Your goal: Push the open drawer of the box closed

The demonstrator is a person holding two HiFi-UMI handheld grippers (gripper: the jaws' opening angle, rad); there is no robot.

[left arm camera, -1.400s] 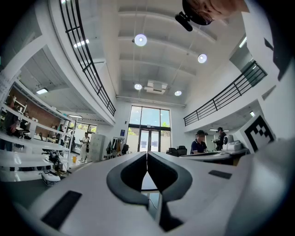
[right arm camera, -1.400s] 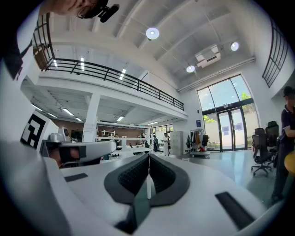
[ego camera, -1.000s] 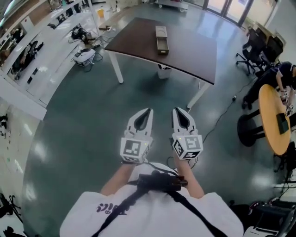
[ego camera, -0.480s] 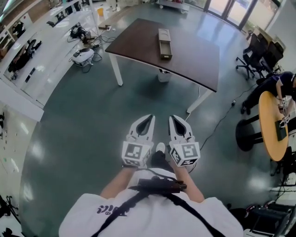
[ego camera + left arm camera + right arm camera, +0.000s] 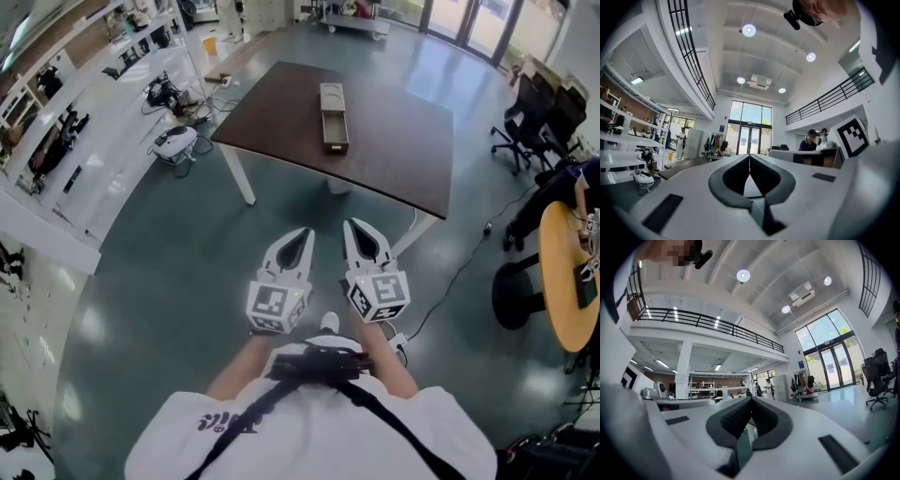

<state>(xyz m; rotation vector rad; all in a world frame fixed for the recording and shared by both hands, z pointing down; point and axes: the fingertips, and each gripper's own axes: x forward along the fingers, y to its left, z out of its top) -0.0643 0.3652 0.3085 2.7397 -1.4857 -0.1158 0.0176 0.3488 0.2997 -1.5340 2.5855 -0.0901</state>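
A wide hall with a glossy grey-green floor [image 5: 159, 262] spreads out below the head view. At its far centre stands a dark brown desk [image 5: 394, 122] on white legs. The box [image 5: 330, 96] lies near the middle of the desk, long and narrow. Its drawer [image 5: 336, 137] is pulled out toward the near side, its front close to the desk's near edge.

Nothing touches the box. Both grippers are well apart from it, over the floor on the near side of the desk. The left gripper [image 5: 304, 231] and the right gripper [image 5: 352, 225] are side by side and level, tips pointing far toward the desk. The left gripper view shows its jaws pressed together with nothing between them. The right gripper view shows the same: jaws closed tip to tip and empty.

White benches [image 5: 112, 122] loaded with gear run along the left. Office chairs [image 5: 525, 122] stand at the far right, and a round wooden table [image 5: 562, 272] sits at the right edge.
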